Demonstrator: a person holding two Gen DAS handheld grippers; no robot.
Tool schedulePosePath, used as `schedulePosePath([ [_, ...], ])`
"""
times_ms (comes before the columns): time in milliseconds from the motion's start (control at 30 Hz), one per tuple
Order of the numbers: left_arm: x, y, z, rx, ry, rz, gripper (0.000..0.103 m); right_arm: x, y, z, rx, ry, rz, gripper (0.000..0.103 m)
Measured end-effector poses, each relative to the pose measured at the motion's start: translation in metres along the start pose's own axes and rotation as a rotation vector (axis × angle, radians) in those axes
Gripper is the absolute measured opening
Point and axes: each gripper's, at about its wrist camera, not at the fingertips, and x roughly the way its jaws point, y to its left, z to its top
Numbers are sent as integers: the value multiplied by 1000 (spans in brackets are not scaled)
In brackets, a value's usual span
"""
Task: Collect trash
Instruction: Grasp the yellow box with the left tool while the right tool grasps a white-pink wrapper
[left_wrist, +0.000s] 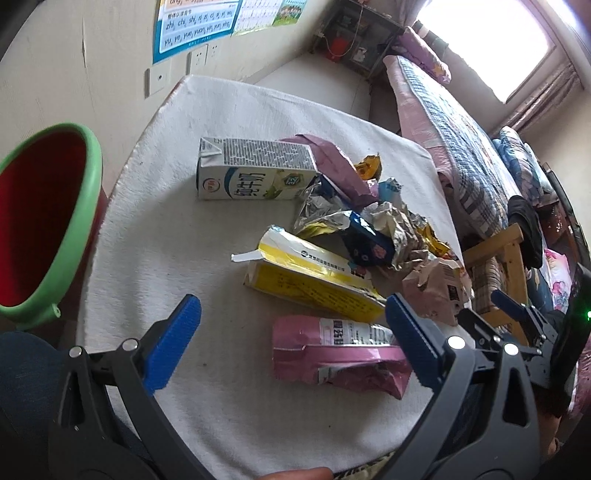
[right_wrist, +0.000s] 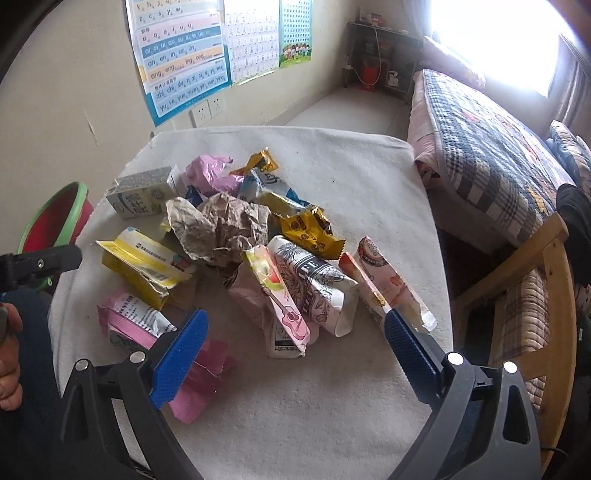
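Observation:
A pile of trash lies on a white cloth-covered table (left_wrist: 155, 229): a white milk carton (left_wrist: 255, 173), a yellow box (left_wrist: 314, 280), a pink box (left_wrist: 340, 350), crumpled foil and paper (left_wrist: 391, 229). My left gripper (left_wrist: 291, 314) is open above the table, just before the pink box. In the right wrist view my right gripper (right_wrist: 295, 325) is open and empty above a pink guitar-print packet (right_wrist: 280, 299) and a coffee wrapper (right_wrist: 317, 284). The pink box (right_wrist: 147, 325) and yellow box (right_wrist: 144, 266) lie to its left. A red bin with a green rim (left_wrist: 44, 229) stands left of the table.
The bin also shows in the right wrist view (right_wrist: 55, 218). A bed with a plaid quilt (right_wrist: 487, 155) and a wooden chair (right_wrist: 535, 295) stand right of the table. The wall with posters (right_wrist: 184, 62) is behind it. The left gripper's body (right_wrist: 37, 266) shows at left.

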Motion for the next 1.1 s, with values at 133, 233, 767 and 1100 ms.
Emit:
schedulePosePath([
  [133,14,3,3,-33,25,0,98,8,1,1,-10,11,5,91],
  [233,24,6,4,-59,44,-1,98,12,2,3,-17,16,9,90],
  [767,74,14,11,-220,165,-86,56,43,9,6,-74,80,3,72],
  [1100,69,13,11,-232,134,-133,35,41,1,8,-54,72,4,33],
])
